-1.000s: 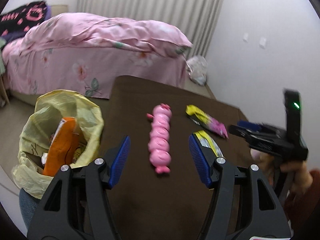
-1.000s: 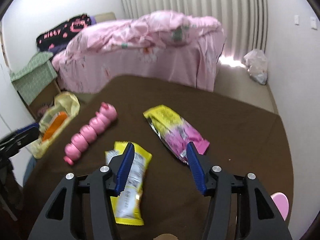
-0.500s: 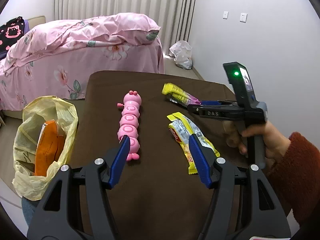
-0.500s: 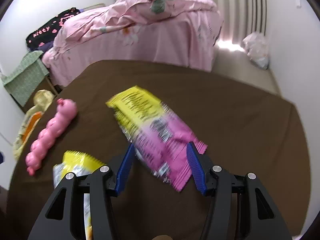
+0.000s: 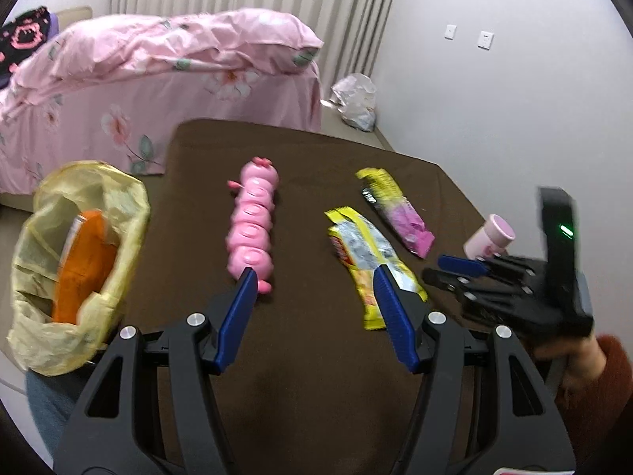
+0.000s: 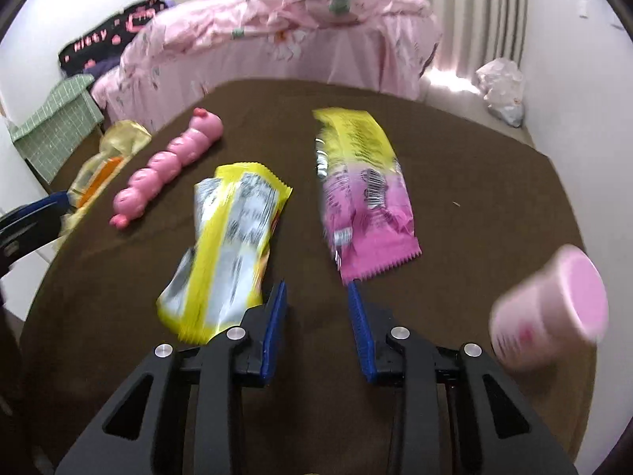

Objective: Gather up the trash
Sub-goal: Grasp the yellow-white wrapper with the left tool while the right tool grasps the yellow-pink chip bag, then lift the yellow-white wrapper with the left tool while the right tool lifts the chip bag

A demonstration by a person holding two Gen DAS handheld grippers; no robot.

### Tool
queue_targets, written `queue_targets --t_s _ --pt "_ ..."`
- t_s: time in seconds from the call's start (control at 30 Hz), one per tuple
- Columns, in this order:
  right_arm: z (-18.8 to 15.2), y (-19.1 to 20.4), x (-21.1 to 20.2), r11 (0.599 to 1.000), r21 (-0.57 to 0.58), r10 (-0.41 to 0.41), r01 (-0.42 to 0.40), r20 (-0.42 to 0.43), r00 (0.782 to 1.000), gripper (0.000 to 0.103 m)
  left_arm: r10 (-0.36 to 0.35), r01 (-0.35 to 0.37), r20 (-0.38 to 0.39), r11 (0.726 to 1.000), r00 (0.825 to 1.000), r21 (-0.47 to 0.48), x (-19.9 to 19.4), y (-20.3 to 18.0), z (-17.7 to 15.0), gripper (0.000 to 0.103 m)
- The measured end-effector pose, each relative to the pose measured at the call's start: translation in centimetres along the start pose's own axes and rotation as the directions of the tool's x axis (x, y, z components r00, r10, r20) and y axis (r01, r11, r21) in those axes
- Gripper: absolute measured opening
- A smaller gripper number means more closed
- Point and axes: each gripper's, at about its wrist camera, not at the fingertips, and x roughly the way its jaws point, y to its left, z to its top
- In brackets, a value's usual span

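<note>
On the brown table [image 5: 316, 356] lie a yellow and silver wrapper [image 5: 368, 255] [image 6: 233, 233] and a yellow and pink wrapper [image 5: 395, 206] [image 6: 362, 182]. A yellow plastic bag [image 5: 75, 261] hangs at the table's left edge with an orange packet [image 5: 83, 265] inside. My left gripper [image 5: 314, 289] is open and empty above the table, between the pink toy and the yellow and silver wrapper. My right gripper [image 6: 316, 297] is open and empty, just short of the near ends of both wrappers. It also shows in the left wrist view [image 5: 447, 269].
A pink caterpillar toy [image 5: 253, 221] [image 6: 166, 166] lies left of the wrappers. A small pink cup [image 6: 554, 308] [image 5: 490, 237] stands at the right. A pink bed [image 5: 158, 75] is behind the table. A white bag [image 5: 356, 99] lies on the floor by the wall.
My right gripper has pulled back from over the yellow and pink wrapper, toward the near ends of both wrappers. My left gripper's view shifted slightly; both stayed open.
</note>
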Motion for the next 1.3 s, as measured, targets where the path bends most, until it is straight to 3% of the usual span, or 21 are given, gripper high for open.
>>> queue_targets --t_s 0.17,0.27,0.37,0.47,0.53,0.6,0.7,0.9,1.0,1.13,1.3 --pt "-2.9 -1.5 -4.4 0.995 0.036 -0.097 0.094 0.110 0.989 0.041 -0.101 0.101 -0.101 0.995 0.990 -0.007 3.6 -2.5 0.5 0.060" --pt "-3.5 -2.3 -5.8 0.991 0.053 -0.132 0.125 0.139 0.982 0.045 0.016 -0.007 -0.155 0.998 0.988 0.064 6.9 -5.1 0.9 0.060" --pt "-3.5 -2.7 -6.1 0.995 0.036 -0.093 0.089 0.141 0.986 0.049 0.057 -0.048 -0.204 0.998 0.977 0.051 8.9 -5.6 1.0 0.058" --pt "-3.4 -2.4 -5.7 0.995 0.014 -0.095 0.094 0.144 0.985 0.049 0.072 -0.055 -0.218 0.995 0.973 0.080 9.2 -5.5 0.7 0.030" --pt "-3.3 -2.0 -5.6 0.997 0.014 -0.072 0.071 0.159 0.985 0.049 0.027 -0.009 -0.234 0.997 0.972 0.077 8.5 -4.8 0.4 0.027" --pt "-2.5 -1.6 -5.1 0.999 0.019 -0.040 0.038 0.166 0.985 0.049 0.050 -0.031 -0.207 0.995 0.977 0.091 6.9 -3.7 -0.2 0.027" --pt "-1.1 -0.8 -3.6 0.999 0.007 -0.042 0.042 0.163 0.986 0.049 0.050 -0.037 -0.191 0.997 0.980 0.072 4.9 -1.6 -0.9 0.026" --pt "3.9 -1.7 0.5 0.995 0.079 -0.072 0.060 0.162 0.984 0.047 -0.042 0.054 -0.175 0.996 0.984 0.065 2.0 0.6 -1.5 0.030" --pt "6.1 -2.8 3.1 0.990 0.116 -0.089 0.074 0.134 0.987 0.047 -0.022 0.033 -0.159 0.997 0.987 0.066 1.6 1.1 -1.6 0.032" --pt "7.5 -3.2 6.2 0.986 0.109 -0.134 0.124 0.083 0.987 0.048 -0.005 0.011 -0.131 0.999 0.991 0.038 1.2 2.1 -1.5 0.044" --pt "7.3 -3.4 8.3 0.991 0.121 -0.061 0.063 -0.022 0.998 0.062 -0.012 0.010 -0.072 1.000 0.997 -0.027 0.0 3.6 -1.0 0.051"
